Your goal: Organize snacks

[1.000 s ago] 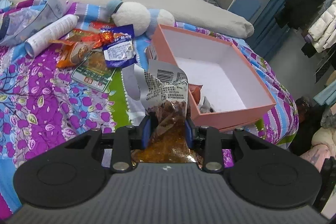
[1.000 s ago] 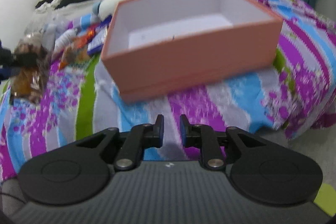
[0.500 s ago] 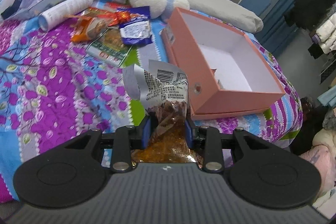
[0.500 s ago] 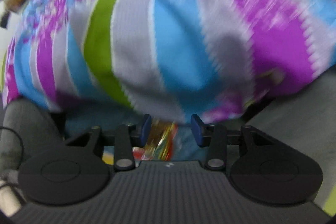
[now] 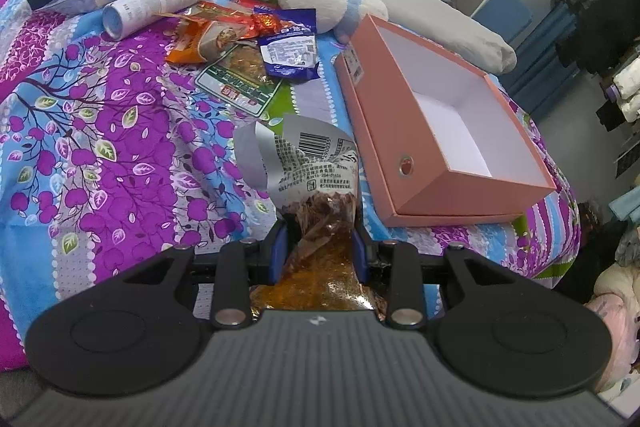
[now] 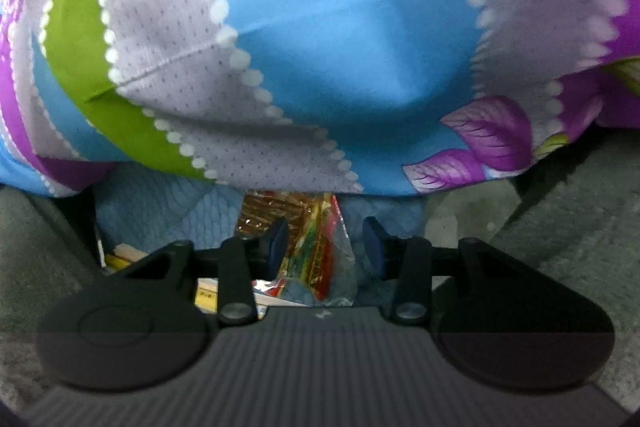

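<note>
Snack packet (image 5: 320, 227) (crumpled) inside left gripper (image 5: 319, 251)

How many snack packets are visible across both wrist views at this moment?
5, possibly more hidden. One clamped in the left hand-held gripper; orange packet, blue packet and green-labelled packet piled beside the pink box; one below the bedspread's edge between the right hand-held gripper's fingers.

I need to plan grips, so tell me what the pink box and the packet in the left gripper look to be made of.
pink box: apparently rigid cardboard, matte pink outside, white inside, with straight walls and crisp edges.
packet: thin plastic film, glossy and crinkled, clear over brown contents, with a silvery printed barcode top. The left gripper pinches it.
</note>
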Motion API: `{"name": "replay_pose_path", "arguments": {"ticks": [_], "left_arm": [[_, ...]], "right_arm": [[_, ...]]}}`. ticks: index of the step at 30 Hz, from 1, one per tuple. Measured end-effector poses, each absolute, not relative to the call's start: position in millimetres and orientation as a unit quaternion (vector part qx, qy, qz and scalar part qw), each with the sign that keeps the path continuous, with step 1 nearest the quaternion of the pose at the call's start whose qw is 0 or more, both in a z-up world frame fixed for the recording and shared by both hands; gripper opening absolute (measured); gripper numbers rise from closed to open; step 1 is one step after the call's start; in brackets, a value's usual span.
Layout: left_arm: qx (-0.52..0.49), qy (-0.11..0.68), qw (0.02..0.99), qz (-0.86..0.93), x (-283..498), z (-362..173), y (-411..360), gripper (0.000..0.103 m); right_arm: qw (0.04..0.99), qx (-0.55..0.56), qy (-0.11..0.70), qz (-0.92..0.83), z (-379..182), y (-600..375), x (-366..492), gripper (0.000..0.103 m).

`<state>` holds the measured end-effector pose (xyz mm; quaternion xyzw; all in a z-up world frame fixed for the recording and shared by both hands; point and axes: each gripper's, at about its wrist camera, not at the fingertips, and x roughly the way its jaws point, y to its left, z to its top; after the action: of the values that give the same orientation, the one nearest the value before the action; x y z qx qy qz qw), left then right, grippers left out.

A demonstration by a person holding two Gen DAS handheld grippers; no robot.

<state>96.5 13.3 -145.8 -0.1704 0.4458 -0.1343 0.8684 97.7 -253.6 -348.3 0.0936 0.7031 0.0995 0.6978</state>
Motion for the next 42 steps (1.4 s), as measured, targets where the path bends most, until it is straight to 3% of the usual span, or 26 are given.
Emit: {"name": "replay_pose_path", "arguments": {"ticks": [10, 12, 14, 17, 42], "left_arm": [[-0.170, 0.447, 0.868, -0.135, 97, -148, 13, 0.038], [-0.169, 0.447, 0.868, -0.135, 97, -148, 11, 0.038], [-0.169, 0.447, 0.868, -0.135, 96, -148, 11, 0.038], [-0.168, 0.446, 0.868, -0.136, 96, -147, 11, 0.038], [-0.112, 0.435, 0.871, -0.198, 94, -117, -38, 0.038]], "right_arm": [[0.656, 0.107, 0.740, 0.101, -376, -249, 104, 0.043], [0.649, 0.107, 0.745, 0.107, -379, -246, 104, 0.037], [0.645, 0.106, 0.749, 0.108, -381, -244, 103, 0.015], [0.648, 0.107, 0.746, 0.115, -381, -237, 100, 0.006], [0.774, 0.143, 0.591, 0.175, -219, -264, 52, 0.003]]}}
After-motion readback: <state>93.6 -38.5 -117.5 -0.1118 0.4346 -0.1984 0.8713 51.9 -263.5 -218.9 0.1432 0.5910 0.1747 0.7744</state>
